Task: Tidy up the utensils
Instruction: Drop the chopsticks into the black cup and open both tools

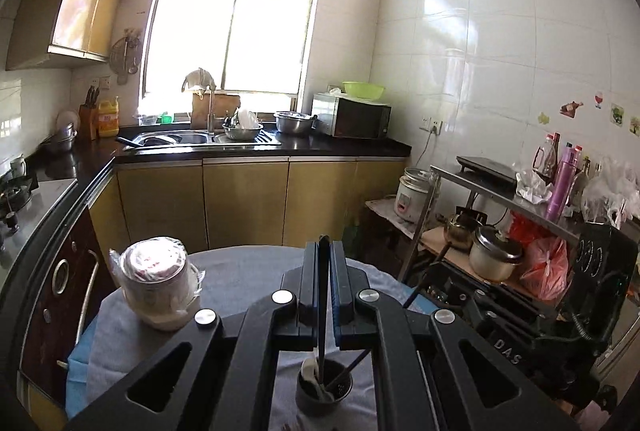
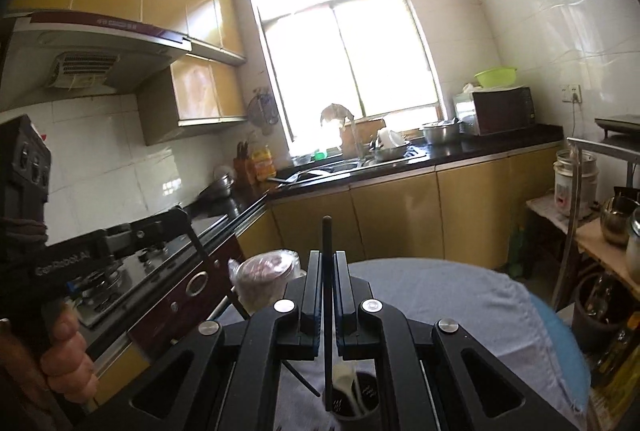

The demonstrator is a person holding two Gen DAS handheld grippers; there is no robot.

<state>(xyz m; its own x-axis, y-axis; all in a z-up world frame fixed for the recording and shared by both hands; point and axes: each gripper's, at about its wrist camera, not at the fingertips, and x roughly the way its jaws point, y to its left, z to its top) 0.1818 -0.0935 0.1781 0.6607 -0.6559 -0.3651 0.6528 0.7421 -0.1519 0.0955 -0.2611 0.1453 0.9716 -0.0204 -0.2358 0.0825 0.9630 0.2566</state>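
A dark utensil cup (image 1: 324,387) stands on the grey-clothed round table (image 1: 248,271), below my left gripper (image 1: 324,251). It holds a white spoon (image 1: 312,375) and a black chopstick (image 1: 352,361). My left gripper is shut on a black utensil handle (image 1: 322,295) that stands upright with its lower end in the cup. My right gripper (image 2: 328,263) is shut on another black stick-like utensil (image 2: 328,291), upright, its lower end in the same cup (image 2: 356,397) beside the white spoon (image 2: 346,383). A loose black chopstick (image 2: 302,379) lies on the cloth to the left of the cup.
A plastic-wrapped jar (image 1: 156,279) stands on the table's left side. A stove (image 2: 160,271) and counter run along the left. A sink (image 1: 200,139) and microwave (image 1: 352,115) are at the back. A cluttered metal rack (image 1: 500,199) with pots is at the right. My left gripper's body (image 2: 100,255) shows at left.
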